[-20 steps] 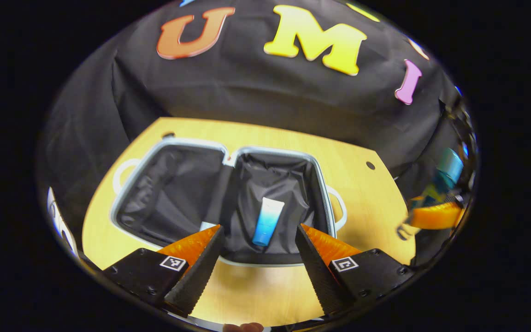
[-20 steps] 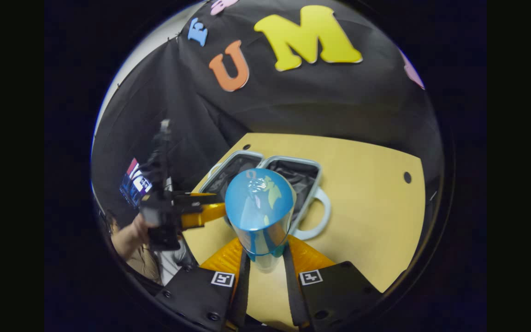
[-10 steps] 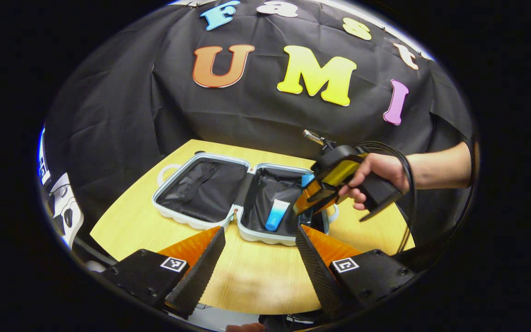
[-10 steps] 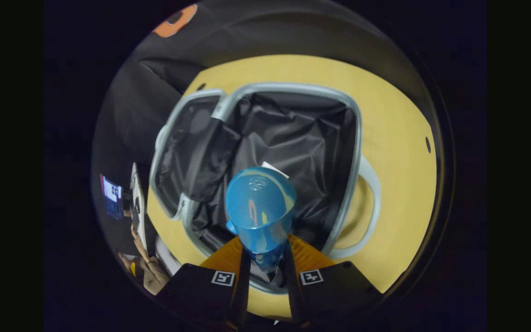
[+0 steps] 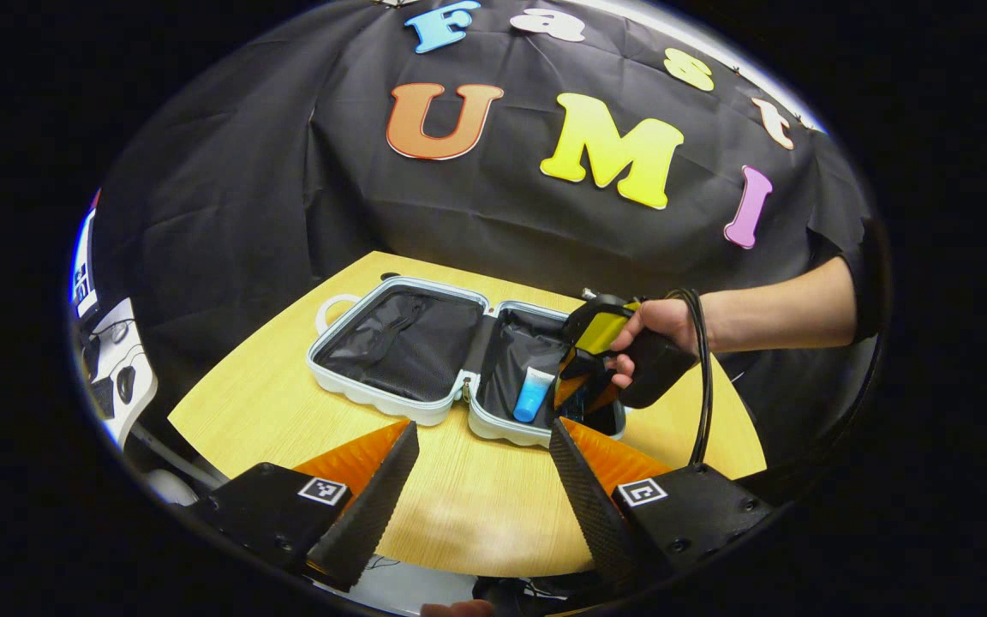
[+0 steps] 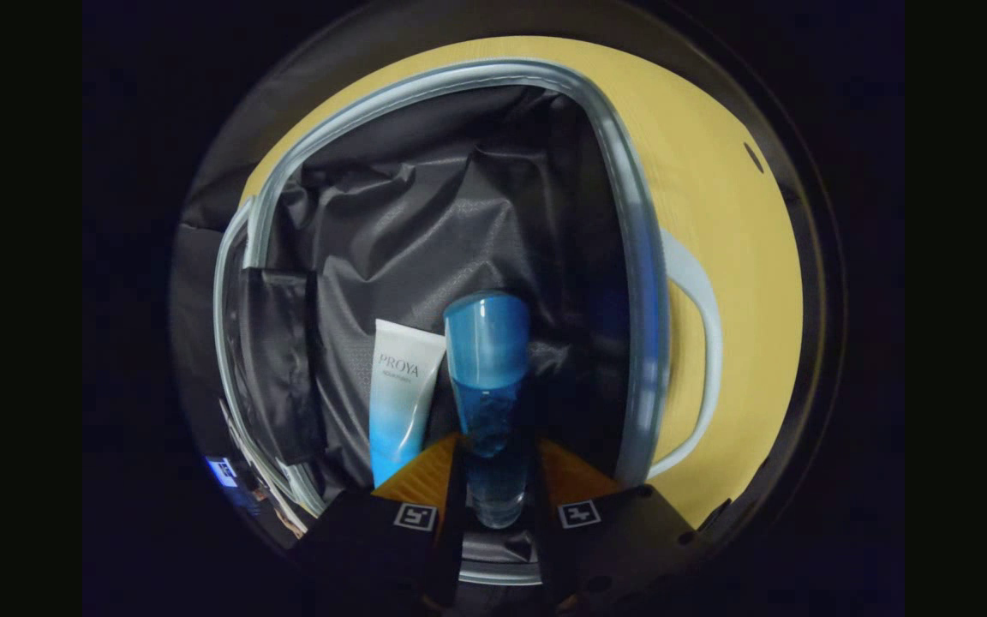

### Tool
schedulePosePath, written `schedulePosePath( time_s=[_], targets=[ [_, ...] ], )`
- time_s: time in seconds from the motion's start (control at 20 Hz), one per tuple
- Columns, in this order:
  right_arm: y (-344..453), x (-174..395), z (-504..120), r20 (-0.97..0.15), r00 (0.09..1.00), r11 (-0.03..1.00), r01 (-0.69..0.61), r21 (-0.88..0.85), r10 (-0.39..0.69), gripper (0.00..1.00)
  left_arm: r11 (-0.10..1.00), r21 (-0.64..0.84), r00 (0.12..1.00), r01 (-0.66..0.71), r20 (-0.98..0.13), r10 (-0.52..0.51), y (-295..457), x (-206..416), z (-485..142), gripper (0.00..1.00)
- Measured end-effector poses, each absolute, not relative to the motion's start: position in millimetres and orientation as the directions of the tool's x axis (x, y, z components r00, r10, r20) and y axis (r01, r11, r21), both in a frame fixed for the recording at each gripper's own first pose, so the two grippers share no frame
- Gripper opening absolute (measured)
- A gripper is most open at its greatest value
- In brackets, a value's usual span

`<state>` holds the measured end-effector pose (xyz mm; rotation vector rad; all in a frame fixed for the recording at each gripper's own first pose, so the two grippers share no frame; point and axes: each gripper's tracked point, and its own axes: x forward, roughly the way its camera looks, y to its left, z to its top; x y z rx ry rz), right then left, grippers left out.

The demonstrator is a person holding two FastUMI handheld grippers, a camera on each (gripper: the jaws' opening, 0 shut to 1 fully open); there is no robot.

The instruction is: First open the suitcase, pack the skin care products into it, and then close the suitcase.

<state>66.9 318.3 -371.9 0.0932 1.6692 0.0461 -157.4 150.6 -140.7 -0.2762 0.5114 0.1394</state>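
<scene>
1. My right gripper (image 6: pixel 493 480) squeezes the blue bottle (image 6: pixel 487 386) inside the open suitcase (image 6: pixel 631 283), beside the tube (image 6: pixel 399 386).
2. My left gripper (image 5: pixel 481 497) is wide apart, holding nothing.
3. If I let go too high, the bottle may roll or bump the tube.

One open suitcase (image 5: pixel 425 410), one tube (image 6: pixel 399 394), one blue-capped bottle (image 6: pixel 487 377), two grippers (image 5: pixel 483 480) (image 6: pixel 493 497), one table (image 5: pixel 476 514)
</scene>
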Motion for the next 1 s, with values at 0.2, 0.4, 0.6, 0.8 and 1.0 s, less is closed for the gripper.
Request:
schedulePosePath(
  time_s=[0.2, 0.4, 0.6, 0.8, 1.0],
  targets=[
    [317.9, 64.1, -371.7, -0.994, -0.087, 0.997, 0.005, 0.071, 0.071, 0.37, 0.956, -0.22, 0.876, -0.196, -0.477, 0.07, 156.5, -151.3, -133.4, 0.98],
    [312.9, 62.5, -360.3, -0.992, -0.076, 0.995, 0.03, 0.099, 0.101, 0.42, 0.968, -0.186, 0.883, -0.168, -0.466, 0.064, 155.4, -141.6, -123.6, 0.98],
    [305.8, 47.5, -322.4, -0.986, -0.018, 0.985, -0.06, 0.164, 0.164, 0.49, 0.979, -0.149, 0.878, -0.141, -0.475, 0.055, 163.6, -129.4, -124.1, 0.98],
    [271.0, 38.8, -266.5, -0.954, 0.142, 0.959, -0.147, 0.243, 0.263, 0.62, 0.986, -0.099, 0.88, -0.133, -0.469, 0.072, 199.3, -107.8, -122.5, 0.98],
    [196.8, 30.1, -224.0, -0.886, 0.38, 0.95, -0.26, 0.175, 0.267, 0.68, 0.985, -0.078, 0.868, -0.152, -0.488, 0.095, 272.0, -76.7, -138.8, 0.98]
  ],
)
